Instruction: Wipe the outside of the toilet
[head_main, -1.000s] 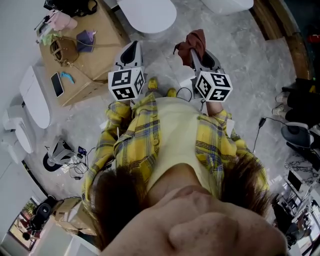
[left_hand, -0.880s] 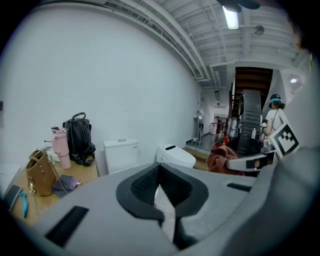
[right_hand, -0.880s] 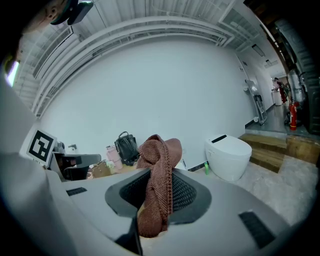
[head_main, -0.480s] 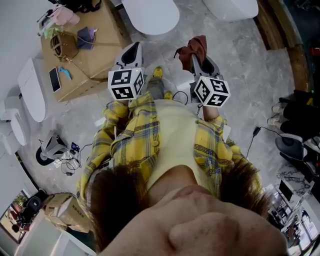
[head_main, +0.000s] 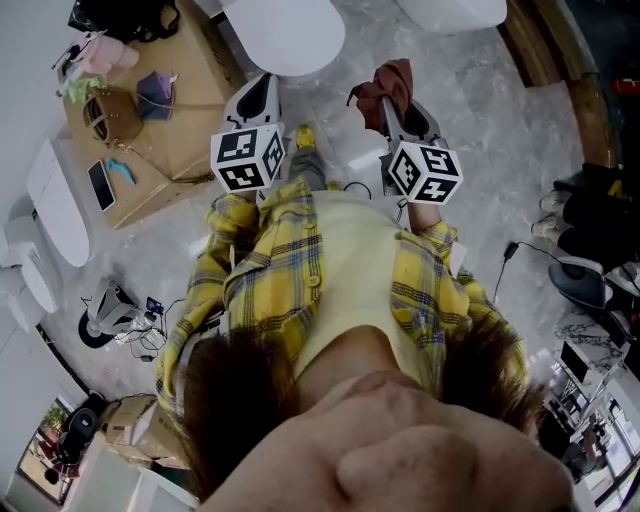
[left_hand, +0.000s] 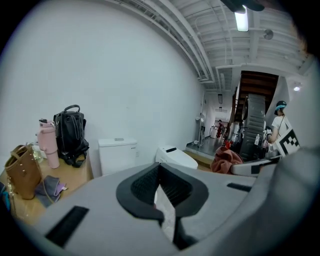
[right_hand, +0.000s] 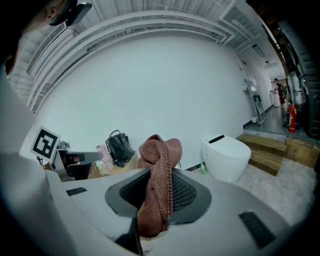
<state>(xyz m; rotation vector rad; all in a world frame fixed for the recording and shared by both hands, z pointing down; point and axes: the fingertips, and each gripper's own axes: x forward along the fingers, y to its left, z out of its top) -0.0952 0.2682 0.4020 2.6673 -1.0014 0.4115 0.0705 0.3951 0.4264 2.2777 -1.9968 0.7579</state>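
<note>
Rust-brown knitted cloth (right_hand: 159, 165) stands bunched between the jaws of the right gripper (right_hand: 160, 195). They are clenched on it low down, so a thick fold sticks up and forward past the tips, a soft pad placed to meet a surface first. The left gripper (left_hand: 161, 195) has its jaws drawn together to a thin slit with nothing in them. It seems to be kept free, perhaps as a spare for steadying.

In the head view both grippers are held out ahead of the person's yellow plaid shirt (head_main: 270, 270), at the upper middle of the frame. They are level with each other and apart, over pale marbled floor (head_main: 480, 120), and neither touches anything.

The task's thing, a white toilet (head_main: 285, 30), lies at the top centre of the head view, just beyond the left gripper's tips. In the right gripper view a second toilet (right_hand: 226, 155) sits at the right middle against the wall, well apart from the cloth. Which one is meant I cannot tell.

Wiping has not begun, I judge: the cloth is in the air and must first be carried to a bowl. A wooden worktop (head_main: 195, 120) with a brown handbag (head_main: 108, 115) and a phone (head_main: 99, 185) fills the upper left beside the toilet, so that side looks tight to reach.
</note>
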